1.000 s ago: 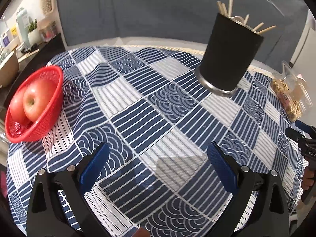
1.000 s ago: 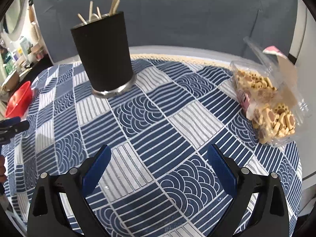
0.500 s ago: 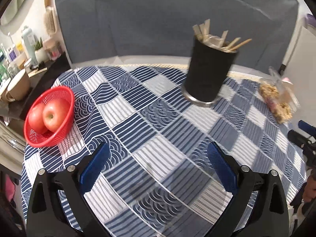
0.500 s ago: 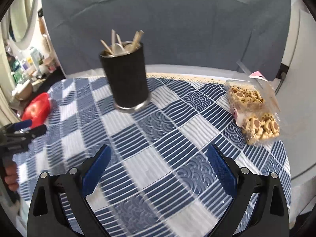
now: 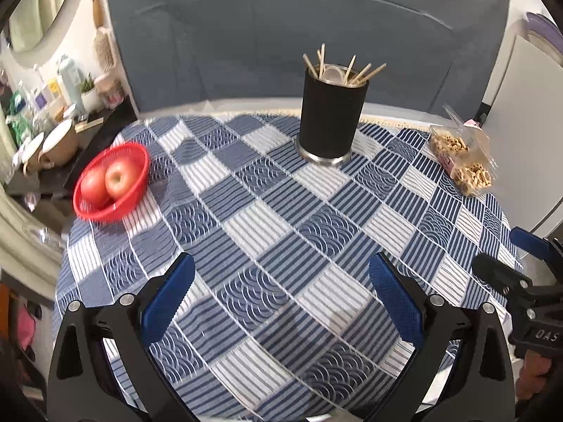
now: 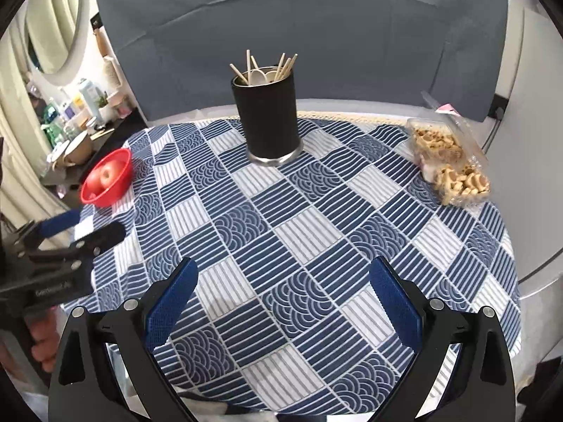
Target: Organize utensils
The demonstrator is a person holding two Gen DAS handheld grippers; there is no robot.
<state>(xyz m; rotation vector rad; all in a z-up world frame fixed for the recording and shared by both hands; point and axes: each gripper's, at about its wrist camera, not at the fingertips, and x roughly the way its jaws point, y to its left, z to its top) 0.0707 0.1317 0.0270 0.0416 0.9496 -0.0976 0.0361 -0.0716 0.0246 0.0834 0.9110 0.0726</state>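
The left gripper [image 5: 281,302] is hovering with its 2 blue-padded jaws spread wide and nothing between them; below the gap only the blue-and-white patterned tablecloth [image 5: 267,225] is showing. The right gripper [image 6: 283,304] is hanging the same way, released and empty, over the near half of the table. Each one is showing up at the edge of the other's view, so the 2 are sitting side by side at the near rim.

Straight ahead of both, well beyond the fingertips, the black utensil holder [image 5: 330,119] is standing upright on a metal base near the far edge. Wooden sticks, likely chopsticks [image 6: 285,65], and what look like pale spoons [image 6: 258,75] are leaning out of its mouth, fanned against the rim because the cup is wide and they are loose. No utensil is lying on the cloth, so the sorting seems done or nearly done.

Ahead and to the left, a red basket [image 5: 112,183] is holding apples [image 5: 118,179]. Ahead and to the right, a clear plastic box of snacks [image 6: 447,165] is sitting with its lid ajar.

On the right gripper's body, seen from the left wrist, the letters "OAS" are readable; the print on the left gripper's body is too small to read.
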